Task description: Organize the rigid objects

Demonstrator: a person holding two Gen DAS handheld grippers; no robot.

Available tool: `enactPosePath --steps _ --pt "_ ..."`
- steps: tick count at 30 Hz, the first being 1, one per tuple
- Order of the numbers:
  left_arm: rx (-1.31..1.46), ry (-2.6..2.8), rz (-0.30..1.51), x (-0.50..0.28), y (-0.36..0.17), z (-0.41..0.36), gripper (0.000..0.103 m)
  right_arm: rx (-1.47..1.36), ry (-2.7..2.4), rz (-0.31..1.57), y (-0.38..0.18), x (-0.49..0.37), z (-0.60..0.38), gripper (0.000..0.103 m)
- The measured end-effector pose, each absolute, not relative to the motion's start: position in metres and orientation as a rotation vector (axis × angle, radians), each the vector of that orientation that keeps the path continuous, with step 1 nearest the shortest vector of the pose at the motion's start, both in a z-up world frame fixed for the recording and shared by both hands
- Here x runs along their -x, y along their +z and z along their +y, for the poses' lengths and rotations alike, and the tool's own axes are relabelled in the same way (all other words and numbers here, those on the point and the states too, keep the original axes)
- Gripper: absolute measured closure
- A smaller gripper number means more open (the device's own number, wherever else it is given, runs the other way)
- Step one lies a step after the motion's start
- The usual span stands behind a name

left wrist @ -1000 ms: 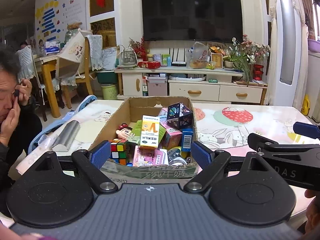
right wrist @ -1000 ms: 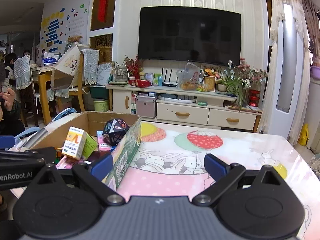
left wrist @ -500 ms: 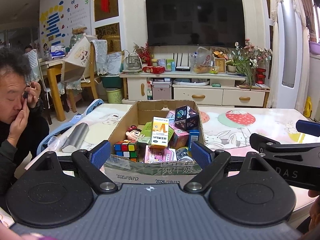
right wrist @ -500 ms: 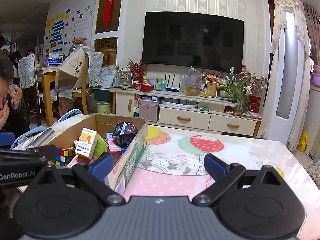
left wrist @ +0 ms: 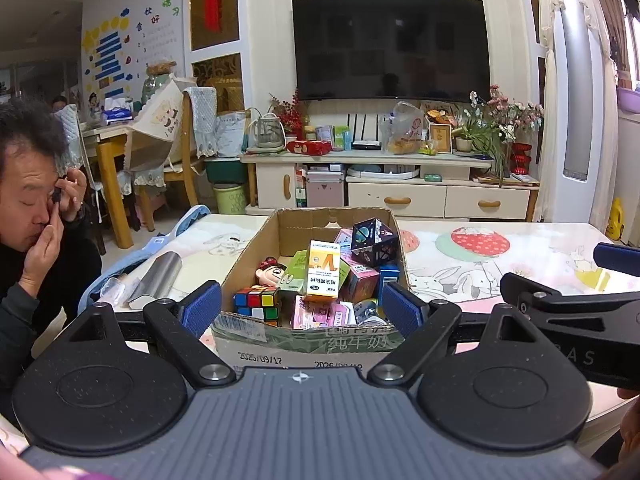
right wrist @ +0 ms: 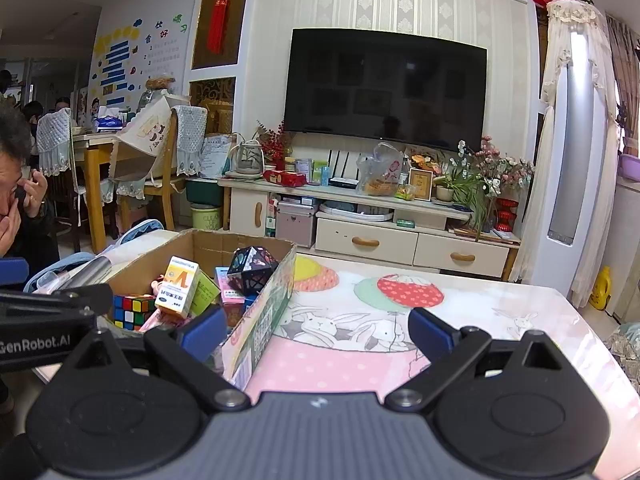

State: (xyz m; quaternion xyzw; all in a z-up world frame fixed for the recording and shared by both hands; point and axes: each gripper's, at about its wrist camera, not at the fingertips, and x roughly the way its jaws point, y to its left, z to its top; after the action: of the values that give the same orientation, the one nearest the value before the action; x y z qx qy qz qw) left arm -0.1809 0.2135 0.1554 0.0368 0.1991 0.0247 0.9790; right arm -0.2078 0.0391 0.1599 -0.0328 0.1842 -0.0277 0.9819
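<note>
Both wide-open, empty claws had pulled back: the left gripper (left wrist: 301,308) faced the cardboard box (left wrist: 304,344), long axis running away; the right gripper (right wrist: 316,330) sat beside it.

television (right wrist: 386,88) on the wall, dark | cabinet (right wrist: 400,220) directly under the television, cluttered top | flowers (right wrist: 486,174) on the cabinet's right end | glass kettle (left wrist: 269,133) on its left end | wooden chair (right wrist: 158,168) left of the cabinet | seated person (left wrist: 36,216) far left, hands at face
</note>
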Motion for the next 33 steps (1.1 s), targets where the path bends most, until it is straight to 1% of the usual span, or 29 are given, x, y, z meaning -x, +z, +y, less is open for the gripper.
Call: enactPosePath --steps 33 --pt "-0.074 0.036 0.425 0.18 0.15 0.205 0.0 0.059 -0.063 0.386 0.149 0.204 0.034 0.006"
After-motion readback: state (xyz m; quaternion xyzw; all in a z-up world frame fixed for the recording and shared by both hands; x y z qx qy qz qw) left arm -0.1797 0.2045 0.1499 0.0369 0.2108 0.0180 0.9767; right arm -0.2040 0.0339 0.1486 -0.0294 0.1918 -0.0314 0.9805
